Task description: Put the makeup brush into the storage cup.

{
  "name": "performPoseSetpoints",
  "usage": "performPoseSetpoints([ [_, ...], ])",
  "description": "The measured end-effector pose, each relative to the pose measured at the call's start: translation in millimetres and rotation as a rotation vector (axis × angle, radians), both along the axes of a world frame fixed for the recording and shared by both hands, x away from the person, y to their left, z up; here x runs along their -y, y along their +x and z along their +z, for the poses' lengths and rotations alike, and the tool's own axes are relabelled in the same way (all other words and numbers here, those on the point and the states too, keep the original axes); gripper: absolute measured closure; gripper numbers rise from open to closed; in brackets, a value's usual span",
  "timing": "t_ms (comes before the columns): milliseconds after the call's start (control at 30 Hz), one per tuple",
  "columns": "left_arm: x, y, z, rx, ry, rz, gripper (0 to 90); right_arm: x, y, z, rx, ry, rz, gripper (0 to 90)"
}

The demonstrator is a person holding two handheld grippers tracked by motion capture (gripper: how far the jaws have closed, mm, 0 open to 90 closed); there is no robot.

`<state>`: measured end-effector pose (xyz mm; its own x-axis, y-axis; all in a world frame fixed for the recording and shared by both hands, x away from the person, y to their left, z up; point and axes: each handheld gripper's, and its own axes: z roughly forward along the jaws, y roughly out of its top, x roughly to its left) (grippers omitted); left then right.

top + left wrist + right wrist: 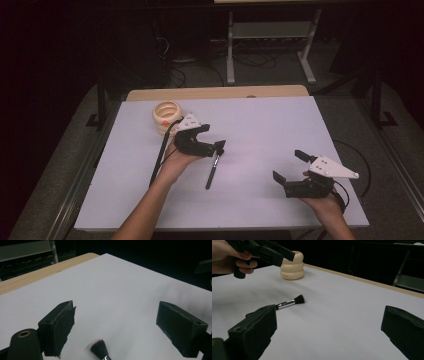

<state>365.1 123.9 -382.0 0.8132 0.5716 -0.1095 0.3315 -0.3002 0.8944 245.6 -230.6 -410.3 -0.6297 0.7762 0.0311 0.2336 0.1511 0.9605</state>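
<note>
A black-handled makeup brush (212,171) lies flat on the white table (260,130), its dark bristles (98,349) pointing away from me. My left gripper (212,138) hovers open just above the bristle end, and the bristles lie between and below its jaws (122,325). A cream ribbed pot (167,117) stands upright behind the left hand, at the table's back left. My right gripper (290,166) stands open near the front right with nothing between its fingers (329,330). From there the brush (290,302), the pot (292,266) and the left gripper (267,251) show farther off.
A wooden strip (215,92) runs along the table's far edge. Behind it stand a metal frame (231,50) and loose cables on a dark floor. Black cables trail from both grippers. Bare white surface stretches between the two hands.
</note>
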Motion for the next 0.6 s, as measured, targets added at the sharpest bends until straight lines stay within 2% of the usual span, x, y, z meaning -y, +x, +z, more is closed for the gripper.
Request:
performPoseSetpoints([
  [167,2.8,-0.3,-1.9,-0.015,0.017,0.001,14.6,0.3,0.0,-0.1,-0.003,0.001,-0.002,0.0],
  [200,5.4,-1.0,-3.5,-0.021,0.058,0.009,15.6,0.2,0.7,-0.4,0.0,-0.005,0.0,0.0],
  [233,5.6,-1.0,-3.8,-0.021,0.066,0.01,15.7,0.1,0.9,-0.6,-0.001,-0.006,0.001,0.0],
  [400,6.3,-1.2,-4.2,-0.04,0.078,0.014,20.1,0.3,0.7,-0.6,0.002,-0.007,0.002,0.0],
  [600,8.5,-0.5,-6.5,-0.058,0.124,0.014,24.4,0.9,0.7,-0.6,-0.003,-0.006,0.003,0.0],
])
